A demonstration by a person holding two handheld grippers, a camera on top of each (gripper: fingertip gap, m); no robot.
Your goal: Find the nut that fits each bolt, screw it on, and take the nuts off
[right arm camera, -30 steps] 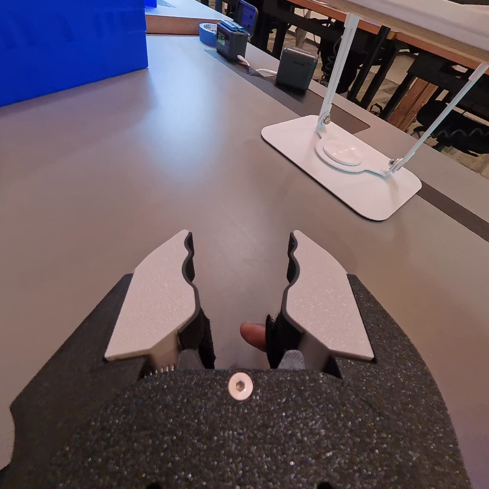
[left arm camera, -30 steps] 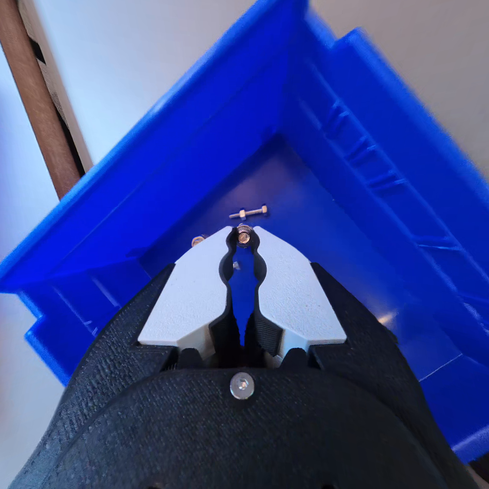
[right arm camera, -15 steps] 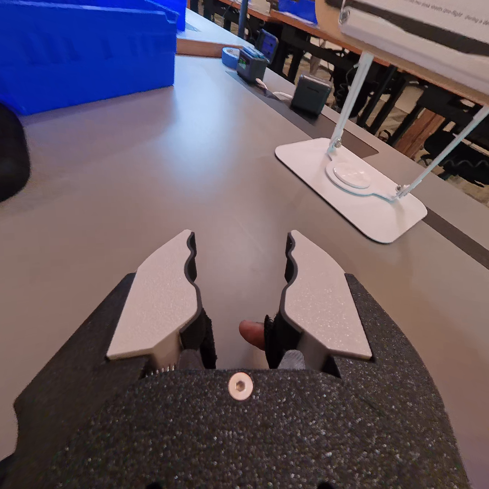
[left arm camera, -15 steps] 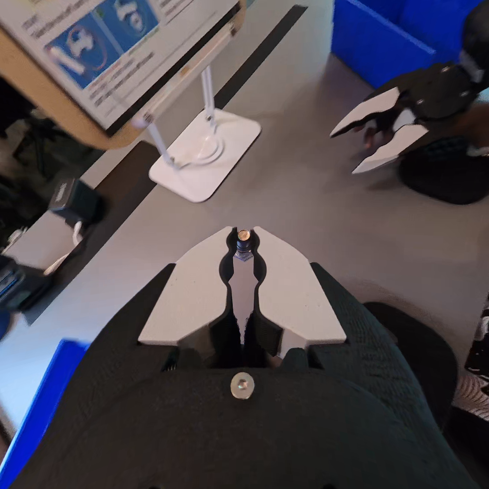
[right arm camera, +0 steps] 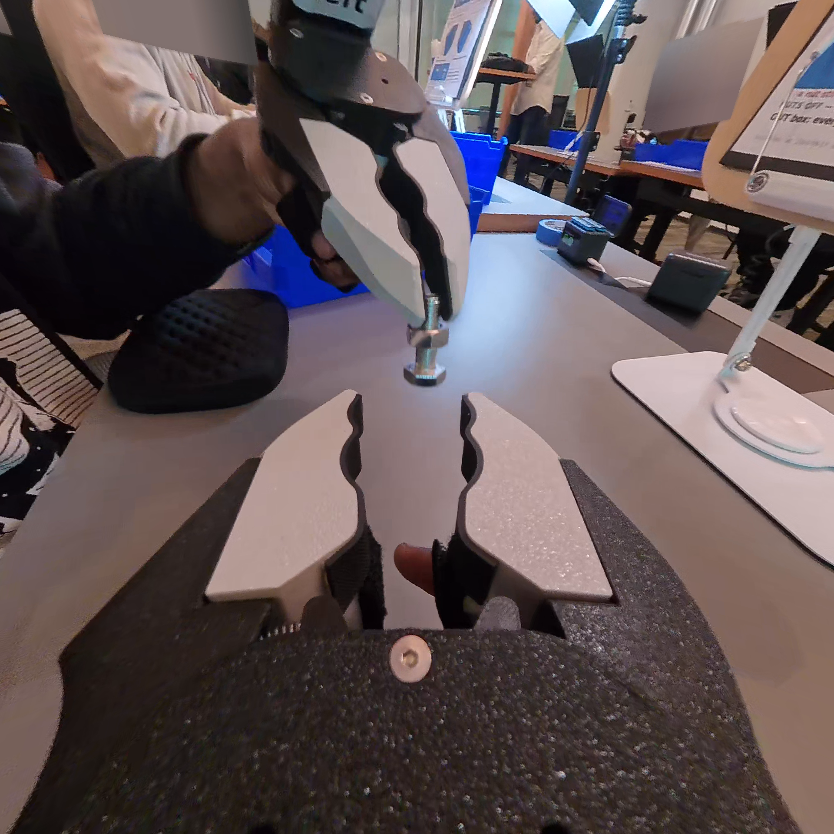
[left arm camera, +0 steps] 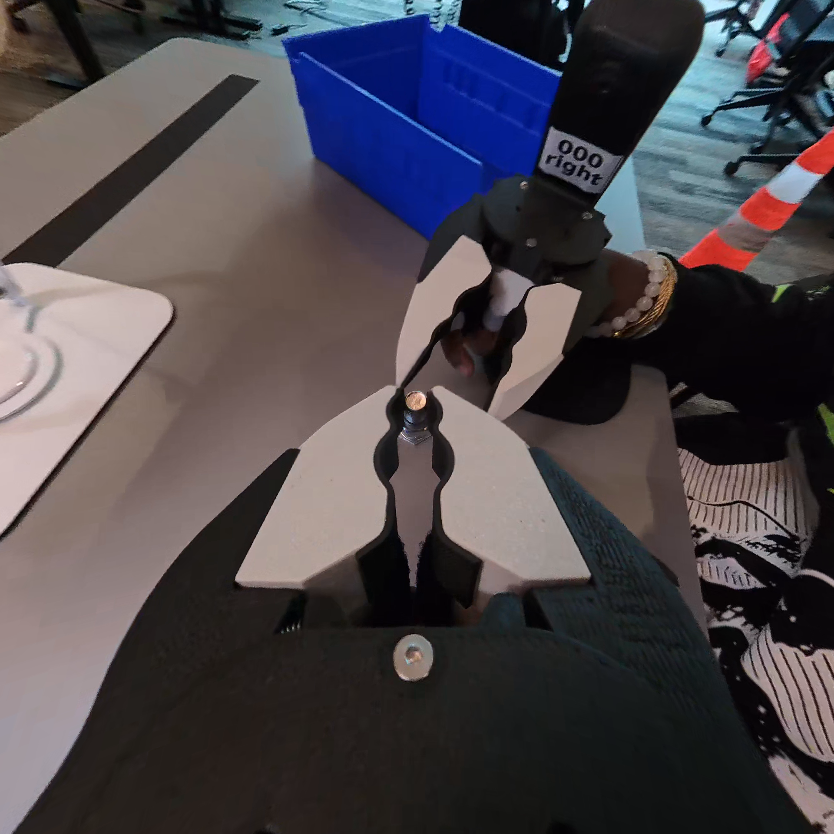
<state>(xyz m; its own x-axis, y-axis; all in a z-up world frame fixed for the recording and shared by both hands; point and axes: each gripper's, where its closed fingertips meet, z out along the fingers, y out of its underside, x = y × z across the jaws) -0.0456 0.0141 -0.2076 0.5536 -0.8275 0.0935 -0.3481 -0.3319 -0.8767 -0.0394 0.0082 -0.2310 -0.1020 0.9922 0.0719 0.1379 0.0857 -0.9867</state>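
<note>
While the left gripper (right arm camera: pixel 435 311) pinches the threaded end of a small silver steel bolt (right arm camera: pixel 426 345) between its white fingertips, the bolt hangs head-down just above the grey table (right arm camera: pixel 519 316), with 1 silver hex nut (right arm camera: pixel 428 335) sitting partway along the shank. From the left wrist view the same bolt (left arm camera: pixel 415 406) appears end-on in the tip notch, the nut (left arm camera: pixel 414 436) directly below it. Opposite, the right gripper (right arm camera: pixel 411 408) stands spread and empty, its 2 fingers pointing at the bolt from near by but not touching it. Behind the right gripper (left arm camera: pixel 444 397) sits an open blue plastic bin (left arm camera: pixel 383 131); its contents cannot be seen. A white stand base (right arm camera: pixel 704 419) lies to the right. Judged from this arrangement, the nut is already threaded on, so matching and screwing appear done for this bolt; unscrewing remains, probably by the open claw closing on the nut or the head. Progress on other bolts cannot be told.
</note>
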